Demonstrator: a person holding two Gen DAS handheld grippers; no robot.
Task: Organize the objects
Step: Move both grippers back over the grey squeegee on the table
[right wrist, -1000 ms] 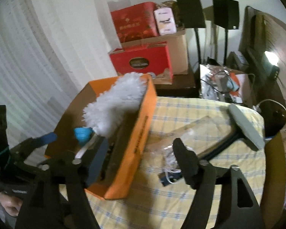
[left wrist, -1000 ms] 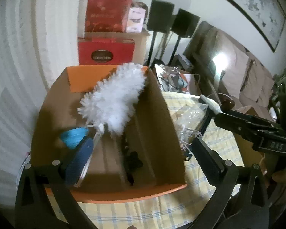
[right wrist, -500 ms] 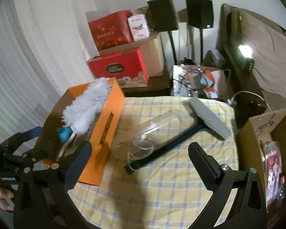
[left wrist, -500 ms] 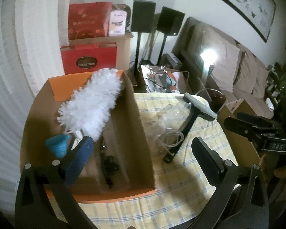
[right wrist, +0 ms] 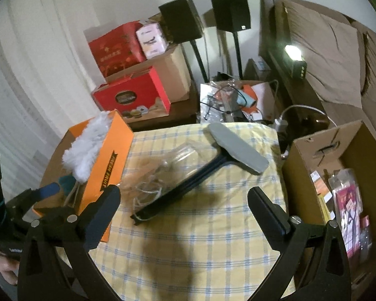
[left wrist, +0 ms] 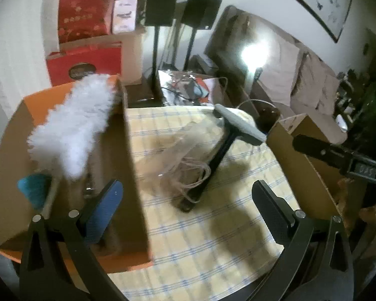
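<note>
Both grippers empty right now. Left gripper (left wrist: 188,200) has its fingers spread wide, nothing between them. Right gripper (right wrist: 184,205) has just been opening and its fingers stand fully apart, also nothing between them.

The white fluffy duster (left wrist: 75,123) lies in the orange cardboard box (left wrist: 135,175) at the left of the table, head leaning up over the far rim, teal handle cone (left wrist: 35,190) low at the near end. I judge that one done.

Left on the yellow checked tablecloth (right wrist: 200,238): a window squeegee (right wrist: 200,170) with a grey head (right wrist: 235,148) at the far side and a dark handle running toward me, and a clear plastic bag (right wrist: 163,173) with a coiled white cable inside, touching the handle and partly under it.

My read on handling:
- Squeegee: stiff, light, no fragile parts. I'd take the dark handle mid-length, fingers across it. The head is too wide and probably rubbery at the edge.
- Bag: soft, slippery, crinkly film. It may drag along when the squeegee lifts. Pinch a gathered fold, not the flat face.

A second open carton (right wrist: 320,155) stands just right of the table with packets already inside. Which box takes the squeegee, I cannot tell.
</note>
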